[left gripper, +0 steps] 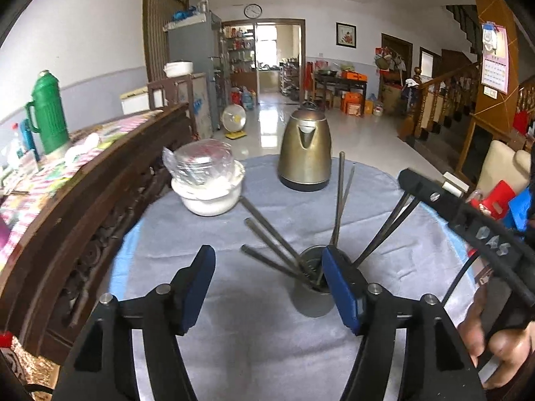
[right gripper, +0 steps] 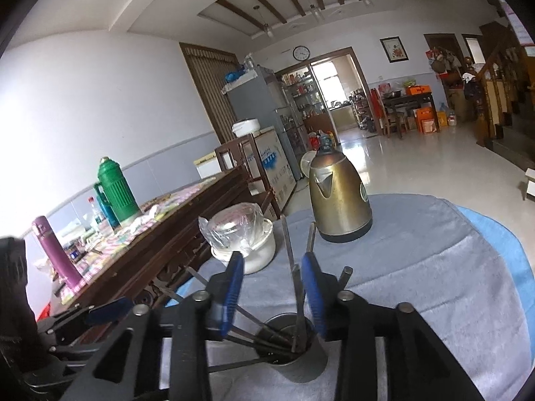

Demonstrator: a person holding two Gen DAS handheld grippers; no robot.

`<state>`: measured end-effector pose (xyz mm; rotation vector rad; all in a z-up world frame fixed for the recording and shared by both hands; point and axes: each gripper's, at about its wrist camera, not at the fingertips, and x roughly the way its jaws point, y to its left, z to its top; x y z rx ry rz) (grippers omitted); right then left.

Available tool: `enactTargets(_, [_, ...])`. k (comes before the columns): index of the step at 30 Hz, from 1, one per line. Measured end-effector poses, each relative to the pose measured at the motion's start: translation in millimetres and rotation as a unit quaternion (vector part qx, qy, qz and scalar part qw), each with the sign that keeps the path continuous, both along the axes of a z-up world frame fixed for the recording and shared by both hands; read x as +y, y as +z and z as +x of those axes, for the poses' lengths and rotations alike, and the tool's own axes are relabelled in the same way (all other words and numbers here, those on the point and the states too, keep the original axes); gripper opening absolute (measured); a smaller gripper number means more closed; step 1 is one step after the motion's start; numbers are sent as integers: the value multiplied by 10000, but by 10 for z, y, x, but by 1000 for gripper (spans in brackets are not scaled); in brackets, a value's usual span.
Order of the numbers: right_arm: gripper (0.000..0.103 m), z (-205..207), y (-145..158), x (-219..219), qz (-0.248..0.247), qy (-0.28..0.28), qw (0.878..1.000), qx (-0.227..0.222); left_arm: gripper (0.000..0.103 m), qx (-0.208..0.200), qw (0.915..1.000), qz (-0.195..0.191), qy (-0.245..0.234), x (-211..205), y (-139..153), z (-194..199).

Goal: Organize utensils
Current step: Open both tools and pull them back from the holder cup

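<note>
A metal cup (left gripper: 312, 300) stands on the grey cloth and holds several long metal utensils (left gripper: 267, 234) that fan out of its mouth. My left gripper (left gripper: 267, 287) is open just before the cup, nothing between its blue pads; its right pad overlaps the cup's rim in the picture. In the right wrist view the cup (right gripper: 294, 364) sits just below my right gripper (right gripper: 272, 294), which is open. Utensil handles (right gripper: 287, 244) rise behind the gap, and the pads do not press on them. The right gripper's black body (left gripper: 468, 224) reaches in from the right, held by a hand (left gripper: 495, 344).
A brass-coloured kettle (left gripper: 305, 153) stands at the far side of the round table. A white bowl (left gripper: 209, 200) with a plastic-wrapped item on it sits far left. A dark wooden sideboard (left gripper: 83, 200) with a green thermos (left gripper: 46, 113) borders the table's left edge.
</note>
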<state>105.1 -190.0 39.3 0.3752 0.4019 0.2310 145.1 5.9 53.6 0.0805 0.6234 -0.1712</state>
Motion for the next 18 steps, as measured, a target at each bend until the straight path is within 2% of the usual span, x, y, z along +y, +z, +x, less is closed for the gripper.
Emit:
enactTargets(6, [59,-250,140,73,-140,6,9999,-40,83,-62,9992,117,364,101,54,-244])
enactTargets(18, [62,-905,87,143,-633,83,9975,290,92,-385,9941,484,892,163,84,-777])
